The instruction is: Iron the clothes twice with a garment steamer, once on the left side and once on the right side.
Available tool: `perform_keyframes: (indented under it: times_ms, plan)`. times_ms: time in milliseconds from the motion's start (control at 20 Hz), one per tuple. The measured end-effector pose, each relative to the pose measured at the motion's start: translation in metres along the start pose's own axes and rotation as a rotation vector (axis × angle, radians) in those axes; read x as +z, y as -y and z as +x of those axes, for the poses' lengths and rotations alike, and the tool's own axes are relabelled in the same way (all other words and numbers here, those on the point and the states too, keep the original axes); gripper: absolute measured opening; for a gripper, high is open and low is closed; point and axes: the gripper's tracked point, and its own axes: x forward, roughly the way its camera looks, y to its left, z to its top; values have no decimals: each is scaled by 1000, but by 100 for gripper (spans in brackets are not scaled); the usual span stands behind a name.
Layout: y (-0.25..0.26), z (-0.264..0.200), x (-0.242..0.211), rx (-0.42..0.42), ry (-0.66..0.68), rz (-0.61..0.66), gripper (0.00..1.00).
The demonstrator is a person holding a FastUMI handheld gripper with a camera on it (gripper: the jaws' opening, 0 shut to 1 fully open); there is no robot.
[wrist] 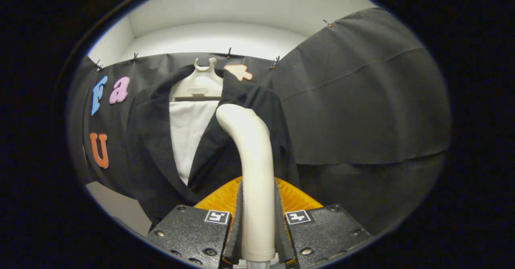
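Observation:
A white garment steamer (250,156) stands upright between my fingers, its curved head bent toward the clothes. My gripper (257,224) is shut on the steamer's handle, both black pads pressing its sides. Just beyond hangs a black jacket (155,148) over a white shirt (188,134) on a cream hanger (199,86). The steamer head lies over the jacket's right front panel (277,120), near the shoulder. I cannot tell whether the head touches the cloth.
Black cloth (362,92) covers the booth wall behind and to the right of the jacket. A pale wall and ceiling (225,31) rise above it. A light surface (116,204) shows below the jacket's left hem.

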Motion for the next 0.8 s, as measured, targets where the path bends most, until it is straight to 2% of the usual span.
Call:
perform_keyframes:
  times_ms: [800]
  plan:
    - [6, -28, -93, -12, -182, 1, 37]
